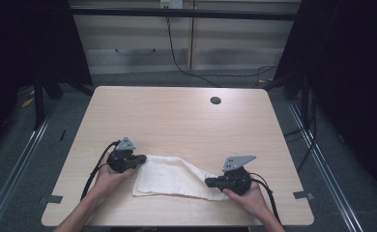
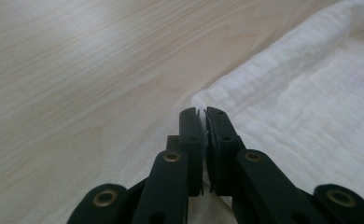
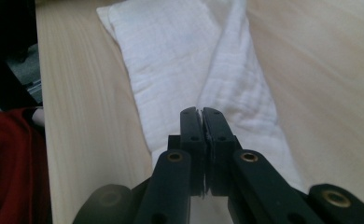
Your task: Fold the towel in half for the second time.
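**Cloth folding under way, both grippers closed at opposite ends**

Folding looks to be the work in hand, judging by how the white cloth (image 1: 174, 178) lies: partly doubled over, in a long shape on the near half of the wooden table (image 1: 177, 116), with one layer running diagonally across another. The left gripper (image 1: 139, 158) sits at the cloth's left end; in the left gripper view its jaws stand pressed together right at the cloth's corner (image 2: 208, 100), and a thin sliver of fabric seems caught between them, though I cannot be sure it is a firm hold. The right gripper (image 1: 210, 182) lies over the cloth's right end; in the right gripper view its jaws are likewise closed, the tips resting above the folded ridge of the cloth (image 3: 203, 70), and whether they pinch any fabric cannot be told.

The next move, as I judge it, calls for carrying one end across while the other stays pinned, keeping the edges lined up so that the layers lie flat and not twisted. The diagonal ridge would need smoothing first, or it will be locked into the fold.

Count: one cloth, one table, two grippers, two hands. One round cable hole (image 1: 215, 100) sits near the table's far edge.
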